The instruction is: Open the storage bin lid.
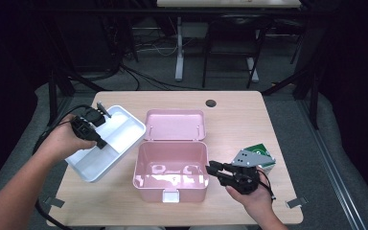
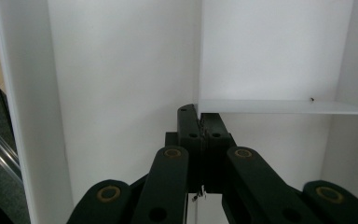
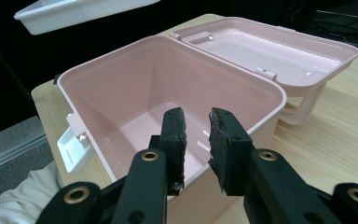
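the pink box [image 1: 170, 168] stands open and empty, its cavity free from above; its laid-back lid [image 1: 175, 124] blocks the far side. the white tray [image 1: 120, 132] crowds its left, a green carton [image 1: 263, 158] sits right; the near worktop [image 1: 124, 206] lies bare.

Overhead and right-gripper cameras, both on pink box [image 1: 170, 168].

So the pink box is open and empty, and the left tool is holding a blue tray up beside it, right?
Not quite: the tray is white, not blue, as the high view shows. The rest holds: the pink box is open and empty, and the left tool holds the tray up beside it.
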`<act>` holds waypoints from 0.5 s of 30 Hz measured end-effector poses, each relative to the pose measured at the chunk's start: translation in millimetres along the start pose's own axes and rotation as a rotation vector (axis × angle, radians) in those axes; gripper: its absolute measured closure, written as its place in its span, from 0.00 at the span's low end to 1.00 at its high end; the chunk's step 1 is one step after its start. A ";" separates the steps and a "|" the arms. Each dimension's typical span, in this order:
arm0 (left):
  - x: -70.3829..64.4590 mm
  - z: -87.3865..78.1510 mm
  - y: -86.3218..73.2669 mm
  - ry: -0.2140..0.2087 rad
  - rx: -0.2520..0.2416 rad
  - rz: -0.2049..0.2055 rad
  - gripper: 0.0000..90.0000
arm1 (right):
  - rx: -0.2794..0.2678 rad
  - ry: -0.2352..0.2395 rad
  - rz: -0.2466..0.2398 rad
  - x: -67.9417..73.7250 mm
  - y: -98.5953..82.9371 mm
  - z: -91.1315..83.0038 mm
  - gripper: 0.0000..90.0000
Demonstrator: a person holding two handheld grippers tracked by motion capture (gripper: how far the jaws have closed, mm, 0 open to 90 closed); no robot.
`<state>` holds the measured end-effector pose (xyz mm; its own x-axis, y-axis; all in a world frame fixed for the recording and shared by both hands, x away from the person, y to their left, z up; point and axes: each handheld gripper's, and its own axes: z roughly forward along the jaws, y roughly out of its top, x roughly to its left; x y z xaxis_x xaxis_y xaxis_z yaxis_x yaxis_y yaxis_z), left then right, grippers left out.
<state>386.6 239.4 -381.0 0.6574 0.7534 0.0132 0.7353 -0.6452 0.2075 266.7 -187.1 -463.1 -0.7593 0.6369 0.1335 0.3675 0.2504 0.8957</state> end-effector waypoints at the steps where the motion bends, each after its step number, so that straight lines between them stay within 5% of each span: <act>1: 3.4 1.2 -3.4 0.006 0.002 -0.014 0.99 | 0.000 -0.003 -0.001 0.4 0.4 0.5 0.83; 15: 17.3 34.6 -22.9 0.015 0.065 -0.050 0.99 | -0.001 0.000 -0.001 0.6 -0.2 1.0 0.83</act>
<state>386.8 262.8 -419.3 0.6177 0.7862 0.0190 0.7764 -0.6136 0.1438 266.7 -186.0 -463.7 -0.7596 0.6368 0.1324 0.3662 0.2505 0.8962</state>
